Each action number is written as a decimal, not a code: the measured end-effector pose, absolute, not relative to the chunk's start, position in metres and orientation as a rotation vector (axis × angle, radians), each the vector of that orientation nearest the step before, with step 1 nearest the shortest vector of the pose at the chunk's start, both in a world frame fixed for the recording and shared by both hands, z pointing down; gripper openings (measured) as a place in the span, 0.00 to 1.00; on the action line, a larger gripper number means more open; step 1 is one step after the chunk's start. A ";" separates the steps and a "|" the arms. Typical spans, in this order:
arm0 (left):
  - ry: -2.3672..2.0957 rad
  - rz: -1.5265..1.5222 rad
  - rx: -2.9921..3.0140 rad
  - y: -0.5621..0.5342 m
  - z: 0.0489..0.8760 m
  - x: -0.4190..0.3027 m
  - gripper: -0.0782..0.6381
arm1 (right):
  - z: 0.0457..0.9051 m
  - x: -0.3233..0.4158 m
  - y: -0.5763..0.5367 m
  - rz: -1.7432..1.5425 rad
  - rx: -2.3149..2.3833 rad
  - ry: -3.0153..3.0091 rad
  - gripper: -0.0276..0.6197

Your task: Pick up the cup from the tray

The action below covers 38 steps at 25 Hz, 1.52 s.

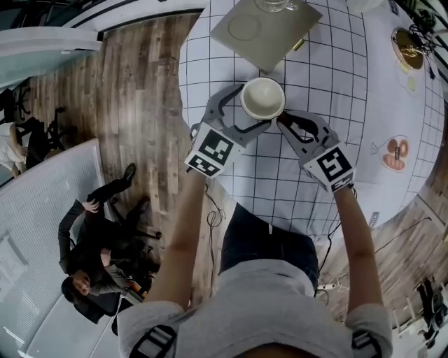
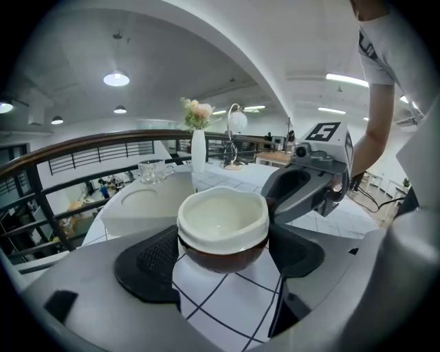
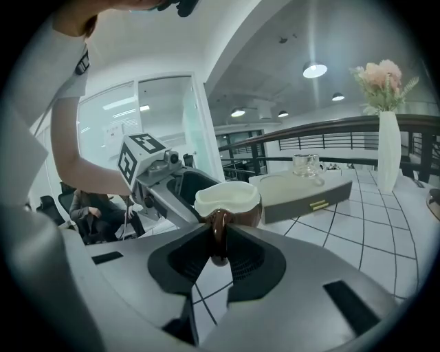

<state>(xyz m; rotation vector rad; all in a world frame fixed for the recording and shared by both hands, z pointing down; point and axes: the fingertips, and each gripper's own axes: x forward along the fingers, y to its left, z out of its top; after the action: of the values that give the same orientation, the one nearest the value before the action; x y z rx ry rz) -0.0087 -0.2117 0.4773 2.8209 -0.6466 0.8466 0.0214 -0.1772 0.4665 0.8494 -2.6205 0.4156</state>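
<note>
- The cup (image 1: 262, 98), brown outside and cream inside, is empty. It hangs above the checked tabletop (image 1: 350, 91), just on the near side of the tray (image 1: 280, 43) and clear of it.
- The right tool (image 3: 218, 251) is clamped on the cup's handle; the right gripper view shows the brown loop pinched upright between the two dark pads.
- The left tool (image 2: 223, 256) brackets the cup's body. One pad presses its left flank and the other sits tight against the opposite side, so it seems to grip the bowl too.
- In the head view the two tools meet at the cup from opposite sides, the left tool (image 1: 241, 115) and the right tool (image 1: 283, 124).
- The tray holds only a round recess where a cup would sit and a glass mug (image 1: 273, 5) at its far end.
- Progress, as I judge it: the pickup looks essentially done, since the cup is off the tray and held. What remains is carrying it steadily or setting it down.
</note>
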 end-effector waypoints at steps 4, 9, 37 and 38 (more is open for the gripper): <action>-0.640 0.872 2.799 -0.212 0.493 -0.013 0.69 | 0.482 0.018 -0.177 0.452 0.836 -2.604 0.13; -0.643 0.891 2.780 -0.213 0.505 -0.015 0.69 | 0.493 0.016 -0.179 0.447 0.826 -2.588 0.13; -0.860 0.834 2.720 -0.210 0.509 -0.069 0.69 | 0.502 0.015 -0.174 0.445 0.901 -2.566 0.13; -0.897 0.794 2.698 -0.212 0.502 -0.077 0.69 | 0.497 0.017 -0.174 0.453 0.924 -2.576 0.13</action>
<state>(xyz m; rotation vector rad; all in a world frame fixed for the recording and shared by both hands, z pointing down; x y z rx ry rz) -0.0767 -0.2123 0.5021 2.6980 -0.8970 0.7943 0.0169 -0.1742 0.4975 0.9236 -2.5761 0.4525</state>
